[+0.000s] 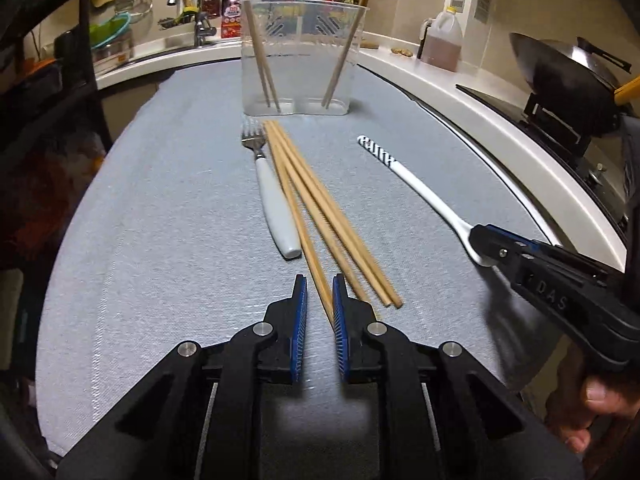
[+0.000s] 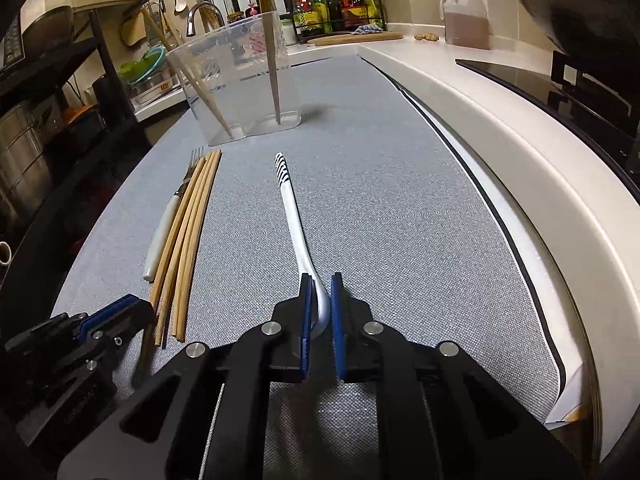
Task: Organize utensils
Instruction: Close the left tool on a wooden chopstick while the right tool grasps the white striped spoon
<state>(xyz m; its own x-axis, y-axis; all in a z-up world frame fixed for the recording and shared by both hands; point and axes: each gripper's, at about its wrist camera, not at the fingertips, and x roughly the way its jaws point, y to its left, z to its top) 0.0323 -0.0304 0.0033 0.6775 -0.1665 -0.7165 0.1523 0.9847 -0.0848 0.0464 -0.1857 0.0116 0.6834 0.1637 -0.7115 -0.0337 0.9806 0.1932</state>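
A white spoon (image 2: 294,220) with a black-striped handle end lies on the grey cloth. My right gripper (image 2: 321,278) is shut on its neck, just above the bowl. The left wrist view shows that gripper (image 1: 486,240) at the right, covering the spoon (image 1: 420,188) bowl. Several wooden chopsticks (image 1: 320,204) lie beside a white-handled fork (image 1: 274,204). My left gripper (image 1: 319,286) hovers shut over their near ends. One chopstick shows through the narrow slit between its pads, and nothing is held. A clear plastic holder (image 1: 300,60) at the back has chopsticks standing in it.
The grey cloth (image 1: 160,220) covers the worktop. A white counter edge curves along the right, with a wok (image 1: 560,76) on the stove and an oil jug (image 1: 442,40) behind. The sink tap (image 1: 196,8) is at the back left. A person's hand (image 1: 592,400) holds the right gripper.
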